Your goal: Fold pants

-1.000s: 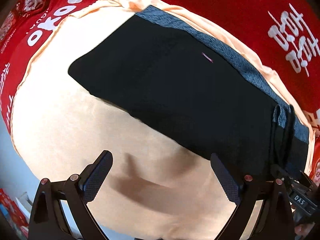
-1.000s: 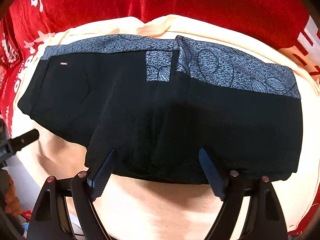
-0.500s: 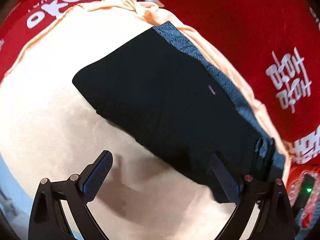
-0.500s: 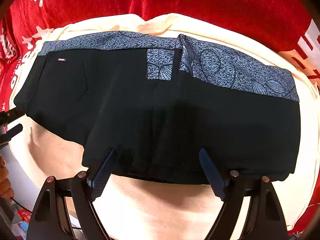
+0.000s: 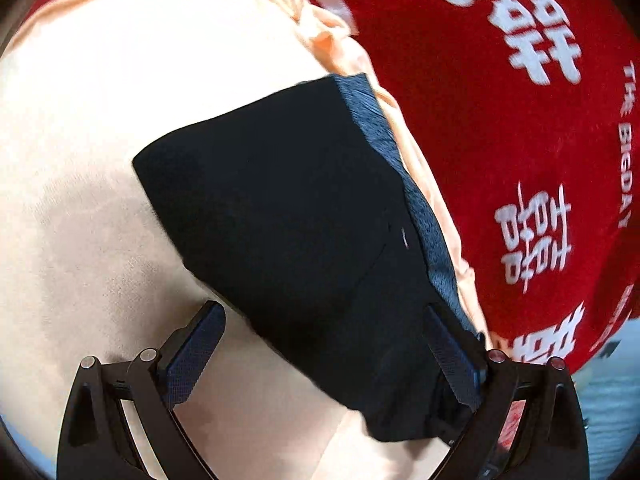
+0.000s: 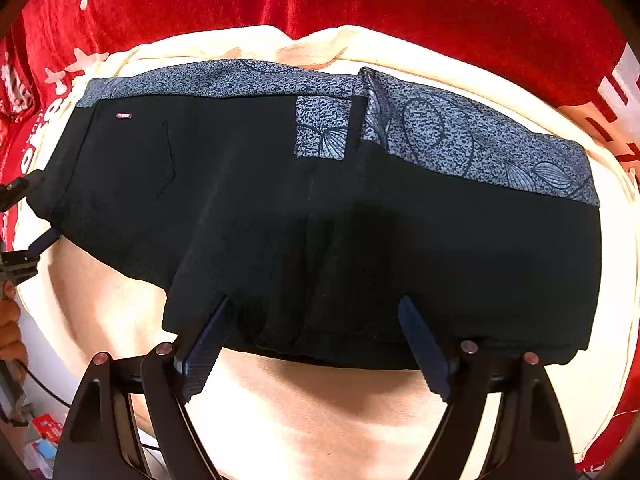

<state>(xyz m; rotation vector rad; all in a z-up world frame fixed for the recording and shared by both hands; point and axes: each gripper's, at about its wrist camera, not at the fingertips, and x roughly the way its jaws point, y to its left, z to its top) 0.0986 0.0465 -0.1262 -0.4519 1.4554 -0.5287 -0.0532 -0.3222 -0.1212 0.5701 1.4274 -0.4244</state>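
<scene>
Black pants were laid on a cream sheet (red printed cloth beneath); left gripper and right gripper were both held apart.

home-like room: red festive cloth with white characters, cream sheet over it as folding surface, clutter at edge.

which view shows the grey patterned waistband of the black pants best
The right wrist view: the grey patterned waistband runs almost frame-wide, leaf print sharp. The left wrist view shows it only as a narrow, blurred edge-on strip.
</scene>
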